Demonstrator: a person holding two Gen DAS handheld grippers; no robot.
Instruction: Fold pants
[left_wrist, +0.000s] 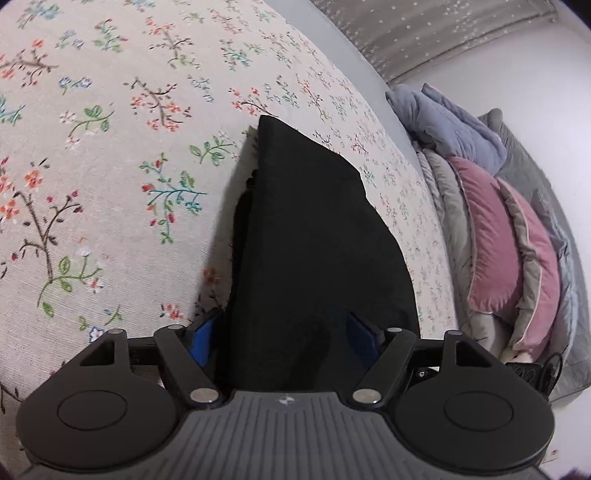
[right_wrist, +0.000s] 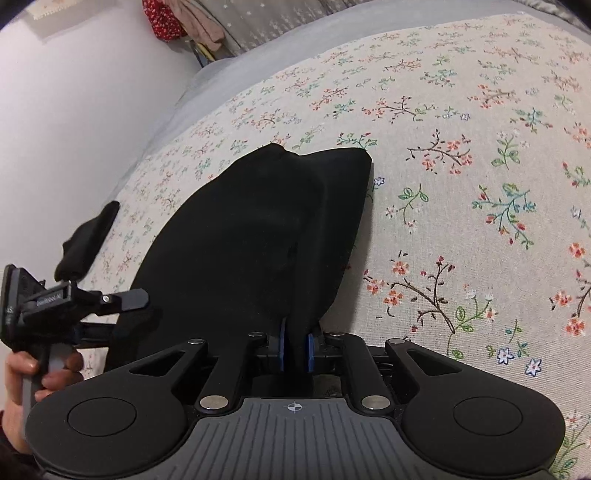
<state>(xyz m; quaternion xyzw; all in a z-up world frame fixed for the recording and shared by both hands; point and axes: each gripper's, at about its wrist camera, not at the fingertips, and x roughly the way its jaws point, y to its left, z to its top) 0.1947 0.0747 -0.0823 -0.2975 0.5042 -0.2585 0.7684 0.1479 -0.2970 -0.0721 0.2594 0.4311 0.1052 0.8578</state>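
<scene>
Black pants (left_wrist: 314, 240) lie folded into a long narrow stack on the floral bedspread (left_wrist: 110, 184), running away from me. My left gripper (left_wrist: 284, 325) straddles the near end with its jaws wide; the blue pads (left_wrist: 205, 332) stand at the cloth's sides without squeezing it. In the right wrist view the pants (right_wrist: 251, 229) rise as a dark mound. My right gripper (right_wrist: 295, 343) is shut on a thin fold at their near edge, blue pads close together. The left gripper's body (right_wrist: 74, 299) shows there at the left, held by a hand (right_wrist: 22, 373).
Pink, grey and blue pillows and quilts (left_wrist: 491, 236) are piled along the bed's right side by the wall. A small dark cloth piece (right_wrist: 88, 240) lies near the bed's left edge. A white wall (right_wrist: 74, 110) borders that side, with red fabric (right_wrist: 162, 18) hanging beyond.
</scene>
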